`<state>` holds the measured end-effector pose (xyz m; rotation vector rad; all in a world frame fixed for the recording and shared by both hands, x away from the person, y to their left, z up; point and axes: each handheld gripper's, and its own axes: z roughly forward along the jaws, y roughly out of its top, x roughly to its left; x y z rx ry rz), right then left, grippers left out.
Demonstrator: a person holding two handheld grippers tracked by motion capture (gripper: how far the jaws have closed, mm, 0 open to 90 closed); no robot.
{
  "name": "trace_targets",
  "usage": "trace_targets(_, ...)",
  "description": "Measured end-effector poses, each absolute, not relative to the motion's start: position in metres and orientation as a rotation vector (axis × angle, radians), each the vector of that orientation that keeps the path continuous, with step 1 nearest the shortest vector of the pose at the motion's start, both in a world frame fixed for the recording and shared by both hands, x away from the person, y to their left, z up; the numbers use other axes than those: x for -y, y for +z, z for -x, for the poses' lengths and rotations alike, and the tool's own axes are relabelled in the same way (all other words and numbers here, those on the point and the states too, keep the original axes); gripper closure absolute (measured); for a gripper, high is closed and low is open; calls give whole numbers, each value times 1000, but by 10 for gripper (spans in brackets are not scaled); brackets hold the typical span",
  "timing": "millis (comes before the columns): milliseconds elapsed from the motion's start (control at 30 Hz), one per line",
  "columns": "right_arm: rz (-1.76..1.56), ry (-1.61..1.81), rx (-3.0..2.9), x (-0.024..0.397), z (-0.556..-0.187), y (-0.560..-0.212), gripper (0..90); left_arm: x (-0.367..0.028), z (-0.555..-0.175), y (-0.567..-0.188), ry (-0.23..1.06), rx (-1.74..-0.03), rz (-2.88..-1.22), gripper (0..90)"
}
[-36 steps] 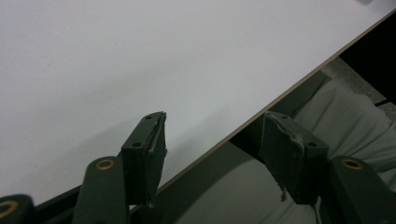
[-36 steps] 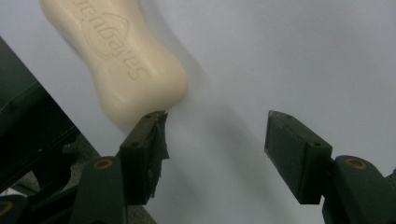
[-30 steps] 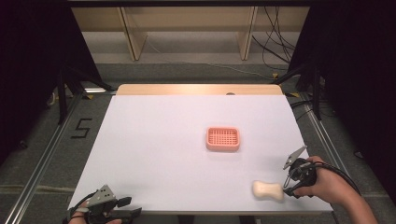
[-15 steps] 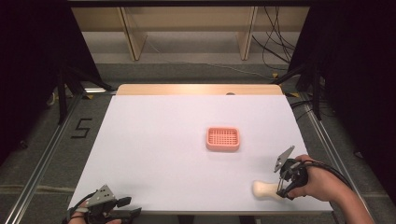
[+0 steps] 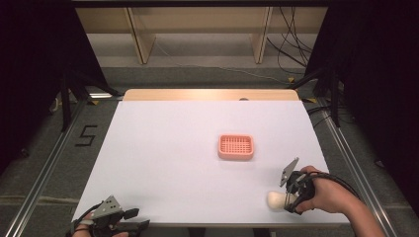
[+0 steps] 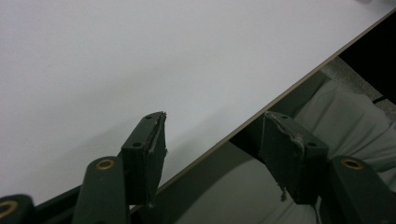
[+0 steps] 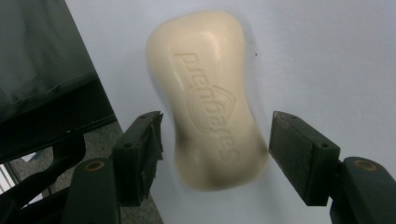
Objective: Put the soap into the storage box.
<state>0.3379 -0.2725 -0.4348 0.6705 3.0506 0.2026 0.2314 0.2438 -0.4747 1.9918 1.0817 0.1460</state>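
In the high view, a cream soap bar (image 5: 276, 199) lies near the front right edge of the white worktop (image 5: 163, 148), at the right gripper (image 5: 291, 192); an empty pink slotted soap dish (image 5: 236, 146) sits well apart, and a floor mark reads "5" (image 5: 86, 135). The left gripper (image 5: 129, 219) rests at the front left corner. In the left gripper view, its fingers (image 6: 148, 150) are spread over the worktop edge, holding nothing. In the right gripper view, the bar's embossed brand is too blurred to read; the fingers (image 7: 301, 154), just opened wider, flank it with visible gaps.
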Motion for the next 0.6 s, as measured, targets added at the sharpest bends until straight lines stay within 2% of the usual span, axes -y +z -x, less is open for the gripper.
trace_targets(600,-526,65,-3087,252,-345,-452,397,-244,-231,-474,148,-1079,-1995,398)
